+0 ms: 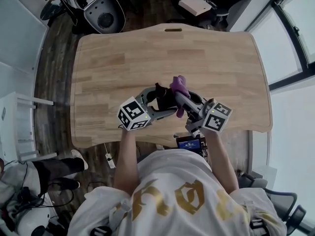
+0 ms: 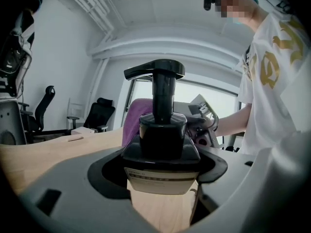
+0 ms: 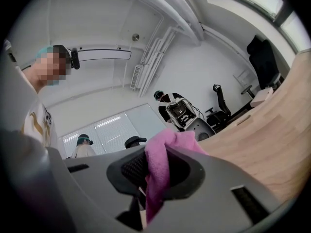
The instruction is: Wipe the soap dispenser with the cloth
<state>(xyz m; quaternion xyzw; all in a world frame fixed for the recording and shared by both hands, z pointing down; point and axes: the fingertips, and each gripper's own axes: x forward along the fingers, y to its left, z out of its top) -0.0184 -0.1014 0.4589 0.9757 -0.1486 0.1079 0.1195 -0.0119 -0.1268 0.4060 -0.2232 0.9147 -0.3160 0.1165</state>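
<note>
A black soap dispenser [image 2: 163, 130] with a pump head stands upright between the jaws of my left gripper [image 2: 163, 178], which is shut on its body. In the head view the soap dispenser [image 1: 161, 96] is held just above the wooden table [image 1: 123, 58] near its front edge, with the left gripper [image 1: 156, 102] on it. My right gripper [image 1: 183, 102] is shut on a purple-pink cloth [image 1: 179, 86] that presses against the dispenser's right side. In the right gripper view the cloth [image 3: 160, 169] is pinched between the jaws of the right gripper [image 3: 153, 178].
A white box [image 1: 195, 5] lies on the floor beyond the table's far edge. A grey robot base [image 1: 101, 11] stands at the far left. Office chairs [image 2: 99, 115] sit across the room. Another person's legs [image 1: 54, 168] show at left.
</note>
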